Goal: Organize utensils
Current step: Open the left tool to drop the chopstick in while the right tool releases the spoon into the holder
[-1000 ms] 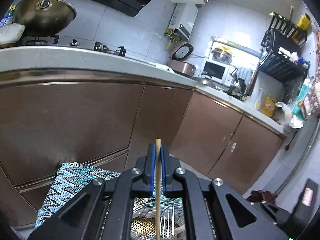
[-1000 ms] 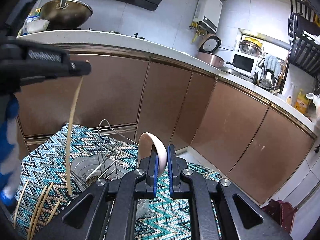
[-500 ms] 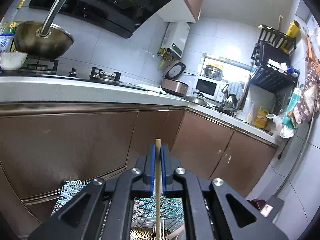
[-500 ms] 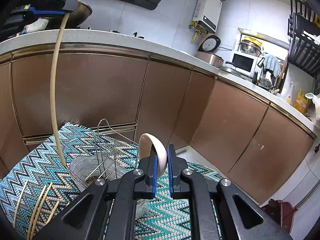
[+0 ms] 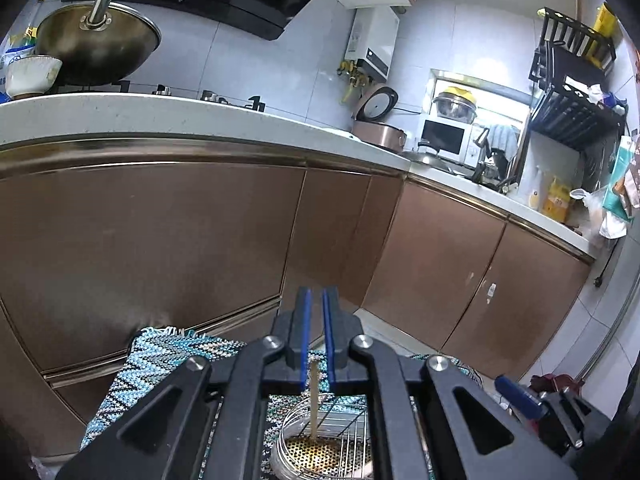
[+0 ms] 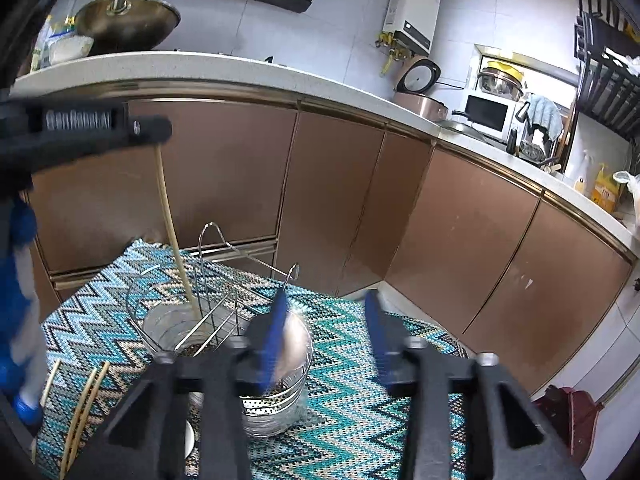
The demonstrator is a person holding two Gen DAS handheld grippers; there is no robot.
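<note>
- Left gripper (image 5: 315, 304): the blue pads stand a narrow gap apart. A chopstick (image 5: 314, 396) shows low between them, its top below the fingertips. From this view it cannot be told whether the pads press on it.
- In the right wrist view the left gripper (image 6: 154, 130) appears at upper left, blurred. The chopstick (image 6: 172, 236) hangs from its tip, leaning slightly. Its lower end reaches into the left cup of the wire utensil holder (image 6: 208, 280).
- Below the left gripper, the chopstick's lower end meets the perforated base of that cup.
- Right gripper (image 6: 326, 320): the jaws are opening and stand wide apart, motion-blurred. Nothing is pressed between the pads.
- Just ahead of the left finger of the right gripper, a pale blurred spoon (image 6: 294, 344) sits in the right cup of the holder.
- The holder stands on a zigzag-patterned mat (image 6: 360, 420), directly in front of and below the right gripper.
- To the left of the right gripper, several loose chopsticks (image 6: 86, 404) lie flat on the mat, apart from the holder.
- Beyond both grippers run brown cabinet doors (image 5: 160, 240) under a pale countertop (image 5: 200, 116).
</note>
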